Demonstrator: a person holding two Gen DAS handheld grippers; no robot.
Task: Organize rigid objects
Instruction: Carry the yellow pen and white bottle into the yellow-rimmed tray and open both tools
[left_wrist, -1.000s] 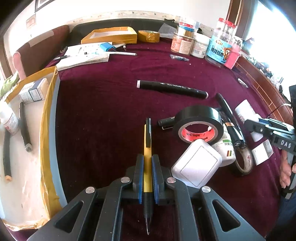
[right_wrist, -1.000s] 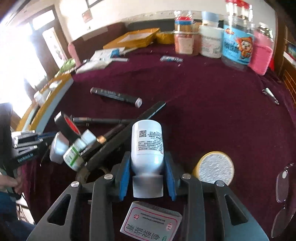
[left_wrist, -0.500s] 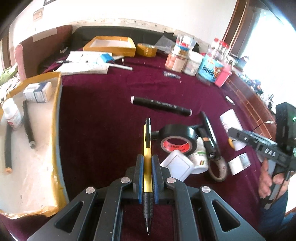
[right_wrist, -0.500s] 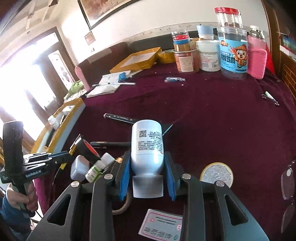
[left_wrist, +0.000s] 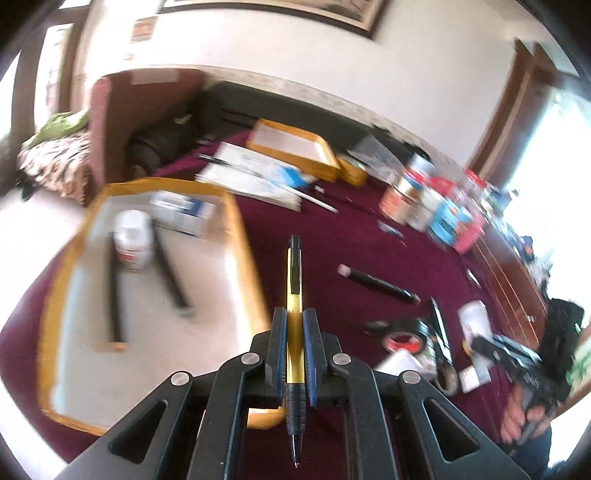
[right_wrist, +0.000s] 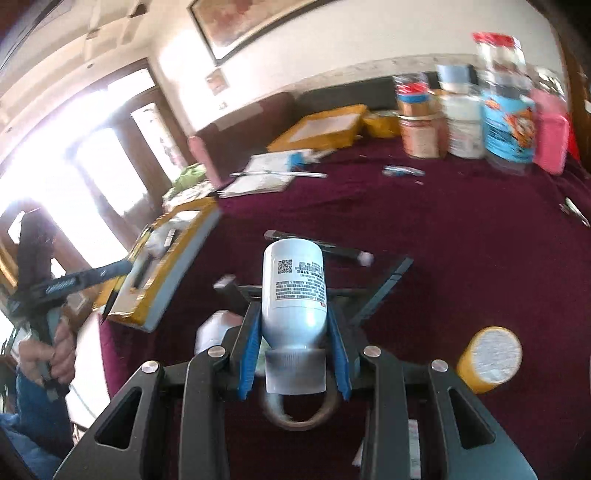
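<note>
Left gripper (left_wrist: 294, 325) clenched on a slim yellow-and-black ballpoint pen (left_wrist: 294, 295), clip end forward and writing tip toward the camera, held in the air beside the near right corner of the shallow yellow-rimmed cardboard tray (left_wrist: 240, 236). That tray holds a small white bottle with a red label (left_wrist: 133, 242), a blurred box and dark stick-shaped items. Right gripper (right_wrist: 294, 332) grasps a white plastic bottle with a printed label (right_wrist: 293, 291), cap toward the camera, above the maroon tablecloth (right_wrist: 461, 236) and clutter.
</note>
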